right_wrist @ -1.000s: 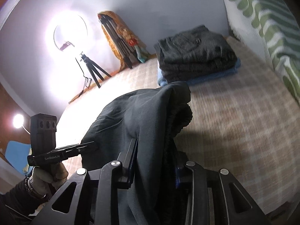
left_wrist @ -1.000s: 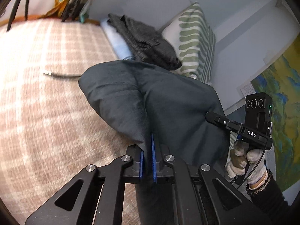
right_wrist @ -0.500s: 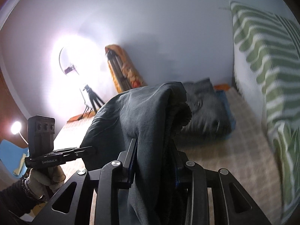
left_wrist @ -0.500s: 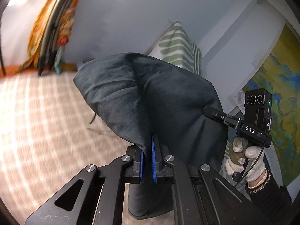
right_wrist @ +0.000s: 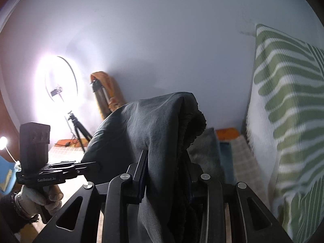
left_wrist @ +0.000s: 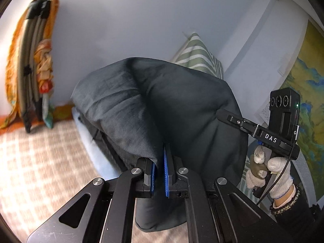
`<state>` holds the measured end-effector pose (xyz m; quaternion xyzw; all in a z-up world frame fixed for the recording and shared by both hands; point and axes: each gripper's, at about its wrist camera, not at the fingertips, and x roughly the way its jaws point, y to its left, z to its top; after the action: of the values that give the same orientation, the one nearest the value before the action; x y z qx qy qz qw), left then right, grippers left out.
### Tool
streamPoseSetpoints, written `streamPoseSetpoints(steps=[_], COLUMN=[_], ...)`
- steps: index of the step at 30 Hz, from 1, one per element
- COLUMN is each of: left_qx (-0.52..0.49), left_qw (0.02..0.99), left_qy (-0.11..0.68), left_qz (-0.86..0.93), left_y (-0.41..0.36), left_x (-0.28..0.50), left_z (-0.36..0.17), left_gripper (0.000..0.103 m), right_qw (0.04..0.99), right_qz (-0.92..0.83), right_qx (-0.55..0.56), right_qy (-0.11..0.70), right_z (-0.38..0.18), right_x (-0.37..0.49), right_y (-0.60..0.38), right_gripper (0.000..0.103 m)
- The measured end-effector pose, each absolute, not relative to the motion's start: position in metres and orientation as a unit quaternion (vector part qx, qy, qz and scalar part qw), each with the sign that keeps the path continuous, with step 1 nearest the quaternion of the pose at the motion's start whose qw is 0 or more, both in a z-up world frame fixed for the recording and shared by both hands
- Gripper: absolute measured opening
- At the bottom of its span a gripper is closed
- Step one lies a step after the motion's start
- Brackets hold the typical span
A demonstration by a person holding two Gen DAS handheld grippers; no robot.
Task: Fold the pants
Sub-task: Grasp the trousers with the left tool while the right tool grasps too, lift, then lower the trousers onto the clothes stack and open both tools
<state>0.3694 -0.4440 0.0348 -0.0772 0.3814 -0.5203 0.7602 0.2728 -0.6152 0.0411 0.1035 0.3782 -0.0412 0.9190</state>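
Observation:
The dark grey pants (left_wrist: 182,109) hang in the air between both grippers, bunched and draped over the fingers. In the left wrist view my left gripper (left_wrist: 160,172) is shut on a thin edge of the cloth, its blue pads nearly together. The right gripper (left_wrist: 222,114) shows there at the right, held by a gloved hand (left_wrist: 269,172), its fingers in the fabric. In the right wrist view my right gripper (right_wrist: 166,174) is shut on a thick bunch of the pants (right_wrist: 158,125) with the gathered waistband (right_wrist: 194,121). The left gripper (right_wrist: 95,165) appears at the left.
A checked blanket (left_wrist: 40,162) covers the bed below. A folded dark garment on a blue one (right_wrist: 210,151) lies at the far end. A green striped pillow (right_wrist: 287,121) leans on the wall at right. A ring light on a tripod (right_wrist: 60,87) glares; an orange-draped rack (left_wrist: 30,60) stands against the wall.
Both grippers have risen with the pants, lifting them clear of the bed. The views now tilt toward the wall, and the stack of folded clothes has slid low behind the cloth.

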Motion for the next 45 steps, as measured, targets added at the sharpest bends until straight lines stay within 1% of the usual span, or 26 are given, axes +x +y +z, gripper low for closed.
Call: streamPoseSetpoints(steps=[11, 16, 19, 20, 22, 24, 25, 27, 29, 31, 33, 35, 41, 45], left_qx=[-0.055, -0.051, -0.055, -0.058, -0.058, -0.056, -0.056, -0.055, -0.05, -0.044, -0.049, -0.061, -0.061, -0.07], left_qw=[0.782, 0.783, 0.787, 0.787, 0.788, 0.788, 0.787, 0.785, 0.786, 0.787, 0.783, 0.775, 0.768, 0.771], left_qy=[0.384, 0.416, 0.425, 0.428, 0.435, 0.44, 0.443, 0.449, 0.457, 0.462, 0.473, 0.484, 0.5, 0.503], left_qz=[-0.489, -0.46, -0.444, -0.44, -0.432, -0.427, -0.427, -0.422, -0.414, -0.407, -0.402, -0.401, -0.396, -0.385], left_y=[-0.492, -0.502, -0.501, -0.501, -0.498, -0.496, -0.496, -0.495, -0.491, -0.489, -0.487, -0.481, -0.468, -0.456], left_x=[0.413, 0.433, 0.439, 0.439, 0.44, 0.439, 0.44, 0.44, 0.44, 0.437, 0.437, 0.435, 0.421, 0.416], left_z=[0.017, -0.011, -0.024, -0.026, -0.029, -0.031, -0.032, -0.033, -0.039, -0.044, -0.052, -0.06, -0.077, -0.075], left_gripper=[0.005, 0.005, 0.005, 0.008, 0.012, 0.012, 0.015, 0.024, 0.045, 0.054, 0.054, 0.054, 0.054, 0.054], right_qw=[0.916, 0.9, 0.891, 0.89, 0.888, 0.886, 0.885, 0.882, 0.879, 0.877, 0.872, 0.866, 0.856, 0.853], right_qz=[-0.043, -0.058, -0.084, -0.09, -0.113, -0.128, -0.136, -0.155, -0.168, -0.175, -0.182, -0.191, -0.221, -0.234], right_qx=[0.073, 0.06, 0.039, 0.04, 0.042, 0.04, 0.033, 0.013, 0.013, 0.017, 0.012, 0.007, 0.01, 0.02], right_qy=[0.393, 0.427, 0.444, 0.445, 0.443, 0.443, 0.444, 0.446, 0.446, 0.447, 0.454, 0.462, 0.468, 0.466], right_z=[0.002, -0.039, -0.063, -0.066, -0.069, -0.069, -0.068, -0.066, -0.063, -0.062, -0.065, -0.068, -0.069, -0.061], right_x=[0.346, 0.371, 0.379, 0.379, 0.379, 0.377, 0.376, 0.373, 0.369, 0.366, 0.363, 0.358, 0.344, 0.333], right_y=[-0.657, -0.668, -0.675, -0.678, -0.685, -0.689, -0.69, -0.69, -0.694, -0.696, -0.697, -0.699, -0.705, -0.705], right_gripper=[0.031, 0.031, 0.034, 0.038, 0.042, 0.043, 0.044, 0.047, 0.053, 0.056, 0.057, 0.061, 0.064, 0.065])
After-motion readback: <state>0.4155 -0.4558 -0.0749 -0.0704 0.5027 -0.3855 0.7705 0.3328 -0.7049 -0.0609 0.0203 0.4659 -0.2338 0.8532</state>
